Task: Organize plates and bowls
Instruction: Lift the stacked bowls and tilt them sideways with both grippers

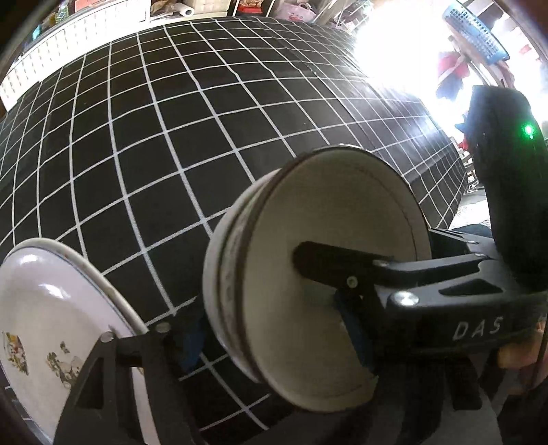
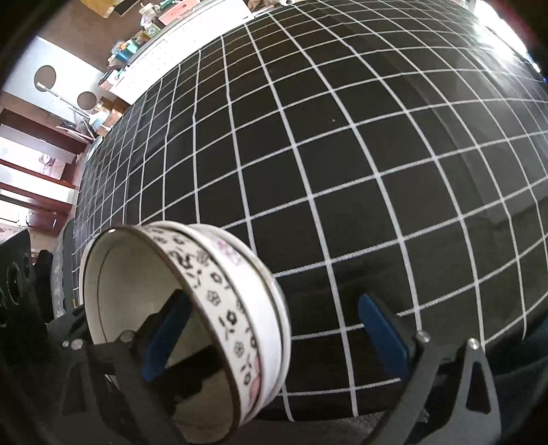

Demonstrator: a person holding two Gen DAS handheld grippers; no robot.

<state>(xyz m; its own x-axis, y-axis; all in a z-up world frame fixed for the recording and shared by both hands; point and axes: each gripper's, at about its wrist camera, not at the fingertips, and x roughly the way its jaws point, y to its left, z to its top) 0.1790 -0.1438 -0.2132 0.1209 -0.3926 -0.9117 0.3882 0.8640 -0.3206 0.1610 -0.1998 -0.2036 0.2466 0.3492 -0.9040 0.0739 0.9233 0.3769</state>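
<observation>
A stack of white bowls with black and pink flower patterns [image 1: 308, 270] [image 2: 219, 301] sits between both grippers near the table's front edge. My left gripper [image 1: 270, 339] has its jaws wide apart, one finger on each side of the stack's wall. My right gripper [image 2: 274, 328] is open around the stack too; its left finger [image 2: 164, 328] is inside the top bowl, its right finger [image 2: 383, 332] stands apart outside. The right gripper's body [image 1: 445, 294] reaches into the bowl in the left wrist view. A white plate with small pictures [image 1: 41, 325] lies at the left.
The table is covered with a black cloth with a white grid [image 2: 342, 154]. Its far edge meets a white strip [image 1: 51, 58] and cluttered shelves. A blue basket [image 1: 476, 30] hangs at the right, beside strong glare.
</observation>
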